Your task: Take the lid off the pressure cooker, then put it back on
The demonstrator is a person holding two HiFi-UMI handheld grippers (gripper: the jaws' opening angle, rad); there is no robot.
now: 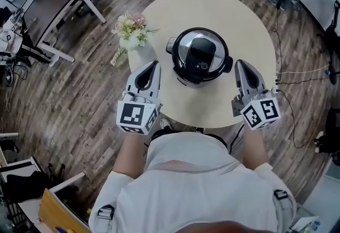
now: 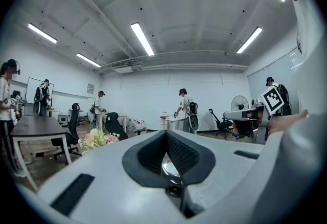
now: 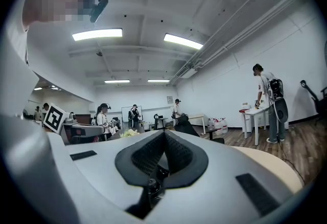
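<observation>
1. Now I've got the pressure cooker [image 1: 201,56] in the middle of the round table [image 1: 228,6], with its lid [image 1: 202,48] on.
2. My left gripper [image 1: 154,63] hovers just left of it, jaws together and empty.
3. My right gripper [image 1: 239,63] sits just right of it, jaws together, nothing held.
4. Flowers [image 1: 130,30] stand at the table's left edge.

Pressure cooker [image 1: 201,56]: round, black body, side handles, upright. Lid [image 1: 197,50] seated on top, shiny silver ring w/ black centre panel & small knob. Cooker sits btwn the fingertips: left gripper [image 1: 154,64] tip near its left, right gripper [image 1: 239,63] tip just beside its right.
</observation>
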